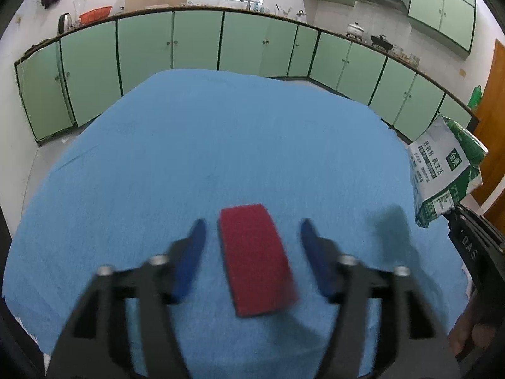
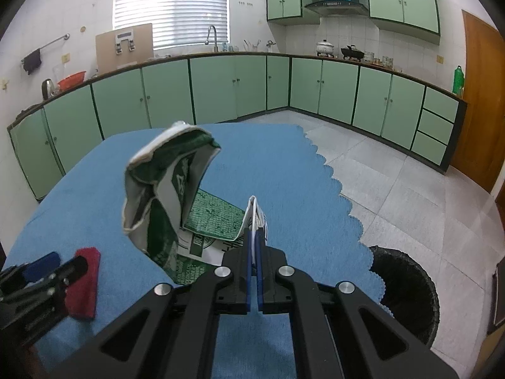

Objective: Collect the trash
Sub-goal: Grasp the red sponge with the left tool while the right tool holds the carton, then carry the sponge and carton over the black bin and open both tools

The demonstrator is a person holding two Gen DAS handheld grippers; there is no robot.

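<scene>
- Two tools are at work over a tabletop (image 1: pixel 189 145) covered in blue cloth, one in each of the person's hands.
- There is one red pad (image 1: pixel 257 259) lying flat on the cloth, a rectangle whose long axis runs away from the left tool toward the far edge of the tabletop, leaning slightly leftward at its far end.
- The left tool (image 1: pixel 254 225) has its blue fingers (image 1: pixel 192 252) spread, one on each side of the red pad, with a gap showing on both sides; the pads do not press on it.
- There is one green-and-white printed bag (image 2: pixel 167 195), crumpled and partly lifted off the cloth, its upper part curling up and over to the left while its printed bottom lies on the tabletop.
- The right tool (image 2: pixel 255 237) has its fingers pressed together, pinching a white edge of that bag, which sticks up between the tips.
- One black-lined trash bin (image 2: pixel 407 290) stands on the tiled floor, just beside the scalloped right edge of the cloth.
- The red pad sits to the left of the bag, near it but apart.
</scene>
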